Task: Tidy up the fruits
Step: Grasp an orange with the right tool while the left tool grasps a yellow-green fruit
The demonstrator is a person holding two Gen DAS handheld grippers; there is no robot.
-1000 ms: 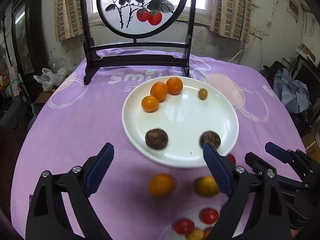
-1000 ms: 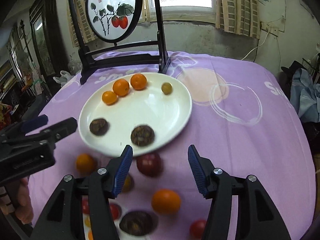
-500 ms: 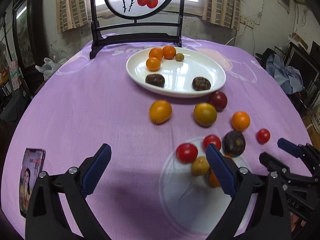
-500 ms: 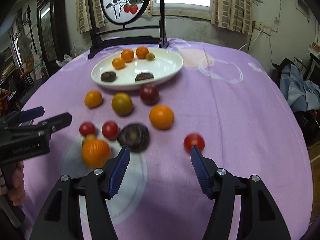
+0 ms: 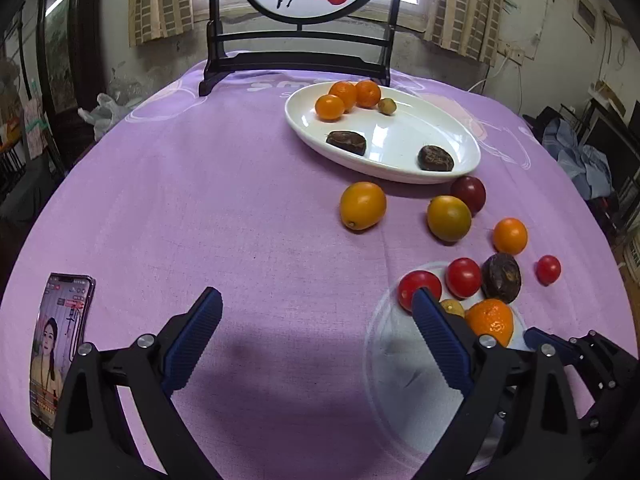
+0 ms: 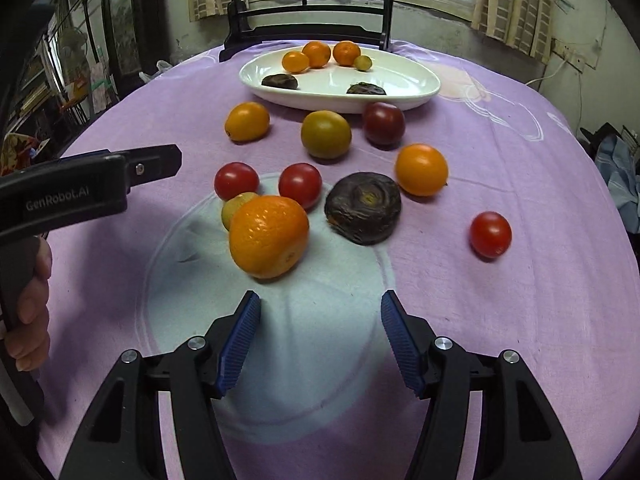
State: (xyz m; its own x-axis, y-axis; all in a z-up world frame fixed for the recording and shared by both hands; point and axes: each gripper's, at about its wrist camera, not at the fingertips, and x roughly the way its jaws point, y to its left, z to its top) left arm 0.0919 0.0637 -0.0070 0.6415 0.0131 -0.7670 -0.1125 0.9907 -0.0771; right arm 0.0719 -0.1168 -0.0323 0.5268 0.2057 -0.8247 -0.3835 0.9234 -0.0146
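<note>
A white plate (image 5: 460,160) at the far side of the purple cloth holds three orange fruits, a small green one and two dark wrinkled ones. Loose fruit lies nearer. A big mandarin (image 6: 268,236) sits just ahead of my right gripper (image 6: 320,304), which is open and empty. Beside the mandarin are a dark wrinkled fruit (image 6: 362,208), two red tomatoes (image 6: 300,184) and a small yellow fruit (image 6: 236,208). A third tomato (image 6: 490,234) lies off to the right. My left gripper (image 5: 314,304) is wide open over bare cloth, left of the fruit cluster.
A phone (image 5: 60,344) with a lit screen lies on the cloth at the near left. A black-framed round screen (image 5: 296,64) stands behind the plate. More orange, yellow-green and dark red fruits (image 6: 326,134) lie between cluster and plate. A hand (image 6: 32,312) holds the left gripper's handle.
Both grippers have pulled back from the plate toward the near side of the table and come lower. The loose fruit and the phone have come into view. The right jaws stand slightly wider.
</note>
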